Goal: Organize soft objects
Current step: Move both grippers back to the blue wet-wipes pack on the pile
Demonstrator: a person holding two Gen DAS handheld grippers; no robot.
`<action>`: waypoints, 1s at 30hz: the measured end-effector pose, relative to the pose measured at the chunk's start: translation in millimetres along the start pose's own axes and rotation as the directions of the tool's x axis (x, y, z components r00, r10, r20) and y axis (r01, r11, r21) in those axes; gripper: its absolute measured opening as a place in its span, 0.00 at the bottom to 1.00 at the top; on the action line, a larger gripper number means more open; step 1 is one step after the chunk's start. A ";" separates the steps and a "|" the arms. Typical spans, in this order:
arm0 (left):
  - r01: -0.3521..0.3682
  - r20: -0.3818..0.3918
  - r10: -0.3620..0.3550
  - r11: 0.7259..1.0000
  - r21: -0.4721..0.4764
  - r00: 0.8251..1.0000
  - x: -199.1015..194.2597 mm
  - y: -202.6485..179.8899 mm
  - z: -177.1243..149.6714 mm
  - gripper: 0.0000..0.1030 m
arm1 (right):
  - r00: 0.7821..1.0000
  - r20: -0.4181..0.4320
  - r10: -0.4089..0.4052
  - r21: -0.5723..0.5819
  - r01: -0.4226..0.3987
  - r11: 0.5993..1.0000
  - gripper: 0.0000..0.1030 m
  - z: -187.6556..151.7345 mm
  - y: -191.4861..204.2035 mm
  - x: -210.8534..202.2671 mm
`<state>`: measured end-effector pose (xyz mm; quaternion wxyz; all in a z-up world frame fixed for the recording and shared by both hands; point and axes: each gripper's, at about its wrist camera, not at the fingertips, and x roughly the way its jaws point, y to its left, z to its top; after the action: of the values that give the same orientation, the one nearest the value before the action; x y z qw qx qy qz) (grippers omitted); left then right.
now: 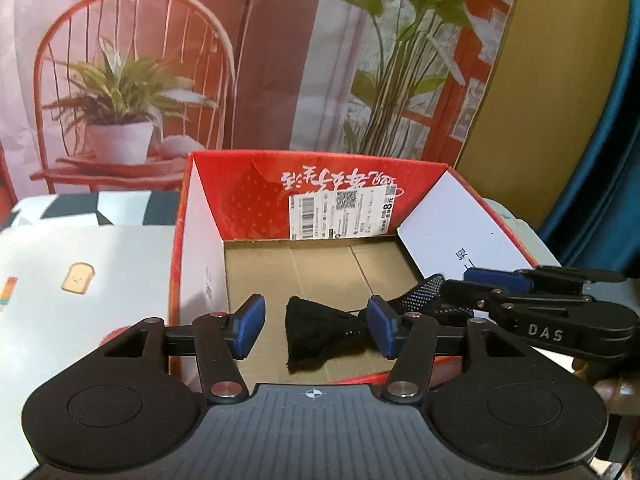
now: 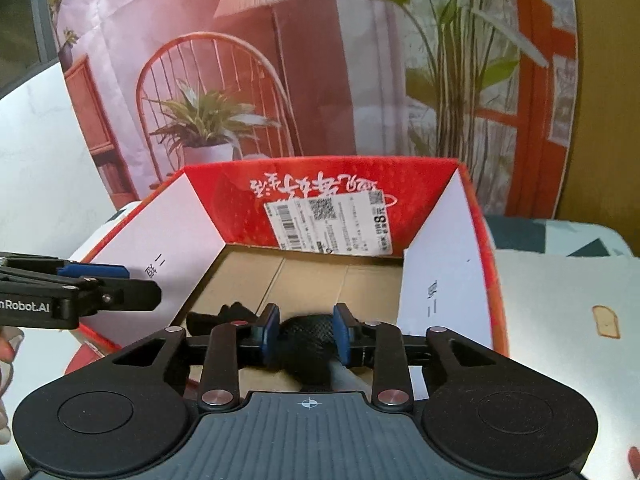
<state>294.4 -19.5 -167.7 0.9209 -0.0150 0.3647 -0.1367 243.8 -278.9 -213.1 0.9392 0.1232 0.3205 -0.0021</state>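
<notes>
A black soft fabric piece (image 1: 316, 334) with a mesh part hangs over the near edge of the open red cardboard box (image 1: 320, 172). My left gripper (image 1: 316, 326) is open, its blue pads on either side of the fabric's loose end, not touching it. My right gripper (image 2: 306, 334) is shut on the mesh part of the same fabric (image 2: 308, 340) just above the box (image 2: 320, 176) floor. In the left wrist view the right gripper (image 1: 452, 284) comes in from the right. The left gripper (image 2: 120, 276) shows at the left in the right wrist view.
The box has white side flaps (image 2: 160, 256) and a shipping label (image 1: 344, 212) on its far wall. It stands on a table with a patterned white cloth (image 1: 80, 276). A printed backdrop of a chair and plants (image 1: 120, 92) hangs behind.
</notes>
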 end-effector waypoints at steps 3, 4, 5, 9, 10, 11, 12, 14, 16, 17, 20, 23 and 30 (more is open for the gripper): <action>-0.011 0.031 0.011 1.000 0.017 0.999 -16.5 -3.0 -5.5 0.64 | 0.999 0.051 -0.009 -0.018 0.010 1.000 0.41 -2.0 4.4 -16.2; -0.015 0.041 0.014 1.000 0.020 0.999 -21.8 -3.9 -7.6 0.69 | 0.998 0.065 -0.009 -0.022 0.010 1.000 0.45 -3.4 5.7 -22.3; -0.019 0.056 0.017 1.000 0.023 0.998 -29.3 -4.6 -10.9 0.72 | 0.997 0.082 -0.007 -0.022 0.009 1.000 0.51 -5.3 7.3 -28.7; -0.044 0.120 0.043 0.999 0.009 0.992 -57.4 -5.8 -25.6 0.83 | 0.992 0.129 0.011 -0.011 -0.010 1.000 0.76 -14.5 11.4 -52.8; -0.052 0.133 0.051 0.999 0.006 0.990 -63.9 -6.3 -30.0 0.85 | 0.990 0.141 0.007 -0.009 -0.006 1.000 0.79 -17.4 13.0 -58.4; -0.065 0.144 0.063 0.998 0.006 0.988 -70.1 -7.0 -34.7 0.85 | 0.988 0.154 0.003 -0.006 -0.002 1.000 0.83 -20.6 14.7 -64.1; -0.078 0.151 0.075 0.997 0.013 0.986 -76.1 -8.0 -39.4 0.85 | 0.986 0.166 0.000 -0.003 0.000 1.000 0.86 -24.2 16.4 -69.7; -0.105 0.162 0.099 0.994 0.029 0.982 -87.1 -10.0 -48.9 0.85 | 0.982 0.190 -0.002 0.000 0.002 1.000 0.93 -32.6 20.7 -80.9; -0.120 0.169 0.112 0.992 0.040 0.979 -96.9 -10.7 -58.6 0.85 | 0.976 0.218 -0.005 -0.001 0.006 1.000 0.98 -42.3 25.8 -92.2; -0.126 0.171 0.117 0.991 0.041 0.978 -101.3 -10.4 -63.9 0.85 | 0.973 0.229 -0.007 -0.004 0.008 1.000 1.00 -47.6 28.8 -97.4; -0.121 0.163 0.116 0.992 0.021 0.980 -112.1 -6.7 -80.6 0.85 | 0.969 0.246 -0.021 -0.011 0.025 1.000 1.00 -63.3 38.3 -109.5; -0.106 0.151 0.107 0.994 -0.013 0.983 -120.3 -3.5 -98.6 0.85 | 0.965 0.259 -0.023 0.006 0.022 1.000 1.00 -81.5 44.2 -121.5; -0.101 0.115 0.105 0.994 -0.041 0.988 -125.3 -4.4 -132.0 0.84 | 0.967 0.251 -0.031 0.030 0.024 0.999 1.00 -120.8 53.1 -140.4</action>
<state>116.9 18.8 -180.3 0.9462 -0.0200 0.3126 -0.0813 63.9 -209.8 -208.6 0.9704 0.1299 0.2004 -0.0349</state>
